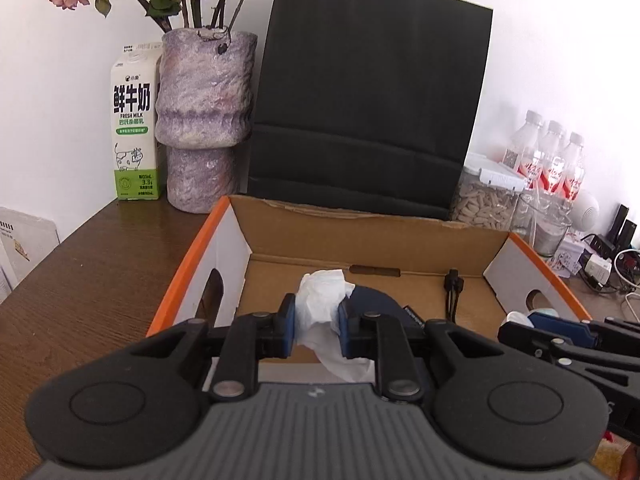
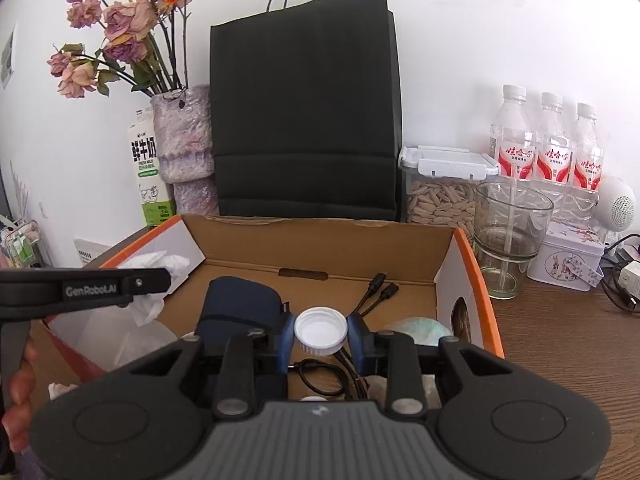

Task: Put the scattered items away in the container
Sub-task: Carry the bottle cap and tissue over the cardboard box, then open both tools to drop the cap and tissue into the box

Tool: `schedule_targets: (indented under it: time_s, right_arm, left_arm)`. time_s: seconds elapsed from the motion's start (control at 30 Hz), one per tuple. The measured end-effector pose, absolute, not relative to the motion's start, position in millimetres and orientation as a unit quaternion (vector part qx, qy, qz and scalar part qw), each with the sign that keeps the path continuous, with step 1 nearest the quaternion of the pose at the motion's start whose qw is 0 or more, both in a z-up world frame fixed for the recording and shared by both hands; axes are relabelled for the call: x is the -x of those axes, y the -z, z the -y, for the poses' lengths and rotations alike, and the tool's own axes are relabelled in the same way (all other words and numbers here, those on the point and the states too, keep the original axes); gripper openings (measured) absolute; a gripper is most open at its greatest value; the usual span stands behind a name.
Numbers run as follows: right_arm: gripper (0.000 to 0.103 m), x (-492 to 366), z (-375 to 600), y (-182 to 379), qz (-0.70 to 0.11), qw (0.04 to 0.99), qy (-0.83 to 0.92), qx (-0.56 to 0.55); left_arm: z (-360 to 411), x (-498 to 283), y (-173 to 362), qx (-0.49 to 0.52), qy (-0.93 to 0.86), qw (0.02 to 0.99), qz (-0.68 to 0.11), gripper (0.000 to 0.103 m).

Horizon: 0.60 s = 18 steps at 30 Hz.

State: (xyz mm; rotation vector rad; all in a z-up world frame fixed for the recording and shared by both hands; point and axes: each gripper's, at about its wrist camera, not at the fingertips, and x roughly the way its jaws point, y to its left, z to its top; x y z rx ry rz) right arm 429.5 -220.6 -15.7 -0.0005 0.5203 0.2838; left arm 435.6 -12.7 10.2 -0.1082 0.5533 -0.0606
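Left wrist shows my left gripper point(image 1: 316, 326) pinching a tissue point(image 1: 322, 300) over the box point(image 1: 360, 236); my right gripper point(image 2: 320, 336) clamps a white cap point(image 2: 320, 330) above it. Pouch point(image 2: 236, 312) and cable point(image 2: 376, 288) are already inside; both releases remain.

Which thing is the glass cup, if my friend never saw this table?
Start at the tall black bag by the wall. To its right stands a seed jar, then the glass cup. It is see-through, open on top, with a straw inside, unlike the capped bottles behind.
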Motion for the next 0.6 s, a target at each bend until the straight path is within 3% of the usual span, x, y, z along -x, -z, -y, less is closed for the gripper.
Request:
schedule_targets:
  time_s: [0.3,0.4,0.43,0.47,0.53,0.6]
  right_arm:
    - [0.03,-430.6,216.1,16.6,-0.267,0.954,-0.139,0.017]
    - [0.062,-429.1,215.3,15.4,-0.267,0.953,-0.139,0.02]
    - [0.081,-427.7,214.9,14.2,-0.264,0.954,-0.139,0.022]
    - [0.099,-426.1,214.7,12.5,-0.26,0.955,-0.138,0.024]
    - [0.103,-423.0,214.6,8.7,-0.251,0.958,-0.134,0.027]
    - [0.103,-422.3,215.1,6.4,-0.252,0.958,-0.137,0.024]
  left_arm:
    - [13.5,-439.6,-2.4,0.049,0.024,0.953,-0.299,0.026]
    - [13.7,-435.7,-5.7,0.052,0.025,0.956,-0.286,0.046]
    - [15.0,-434.2,-8.5,0.049,0.027,0.959,-0.277,0.06]
    - [16.3,-431.3,-11.0,0.047,0.027,0.962,-0.267,0.079]
    - [18.8,-424.9,-16.7,0.042,0.021,0.968,-0.245,0.103]
    - [22.0,-418.2,-22.1,0.033,0.026,0.974,-0.223,0.103]
